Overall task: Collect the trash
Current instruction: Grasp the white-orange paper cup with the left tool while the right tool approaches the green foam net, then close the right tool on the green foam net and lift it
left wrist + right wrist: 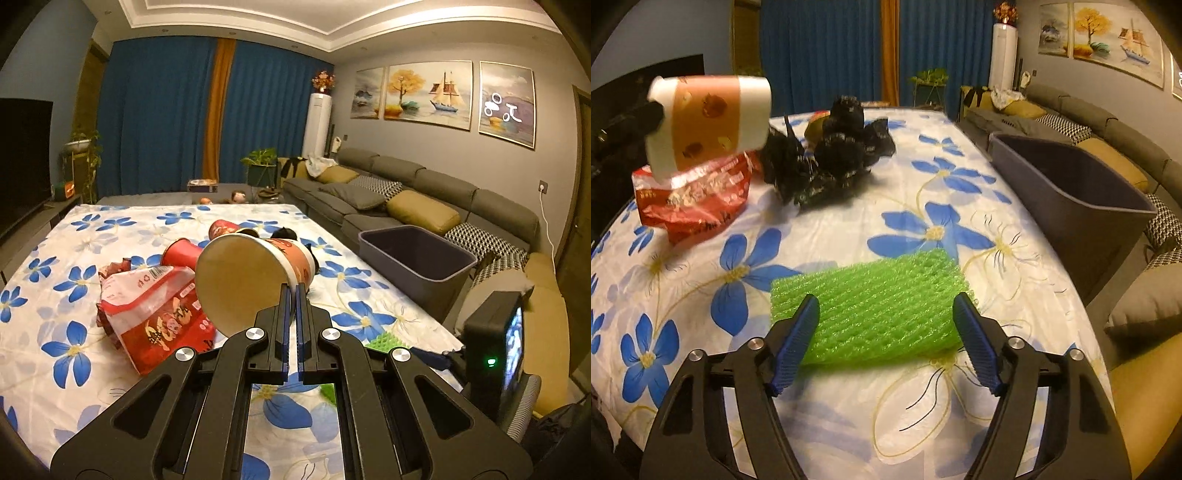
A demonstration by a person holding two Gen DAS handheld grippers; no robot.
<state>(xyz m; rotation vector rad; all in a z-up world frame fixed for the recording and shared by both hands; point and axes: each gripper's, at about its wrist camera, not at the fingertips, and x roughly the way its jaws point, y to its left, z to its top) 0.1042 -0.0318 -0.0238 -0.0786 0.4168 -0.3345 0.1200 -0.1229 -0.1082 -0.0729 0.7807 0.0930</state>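
left gripper (pixel 294 291), seen from its own wrist camera, with jaws closed tight on the rim of a paper cup (pixel 255 273); the cup hangs on its side, clear of the table, its open mouth turned toward the camera and its red-patterned wall pointing away. in the right wrist view the same cup (pixel 709 122) appears at upper left, above a red snack bag (pixel 690 199). the table is covered by a white cloth with blue flowers (pixel 74 280). on the cloth beyond the held cup lie the red snack bag (pixel 159 314), two more red cups (pixel 181 254) on their sides, and crumpled black plastic (pixel 831 155), which in the right wrist view sits just beside the snack bag. right gripper (pixel 886 314) with jaws standing wide, one finger on each side of a green foam net (pixel 879 310) that lies flat on the cloth near the table's near edge; whether the fingers (pixel 798 339) touch the net cannot be told, and the net looks uncompressed. a dark grey bin (pixel 1071 184) stands open just beside the table's right edge, between table and sofa (pixel 424 184); no trash is visible in it. a small lit screen device (pixel 495 343) sits at right in the left wrist view
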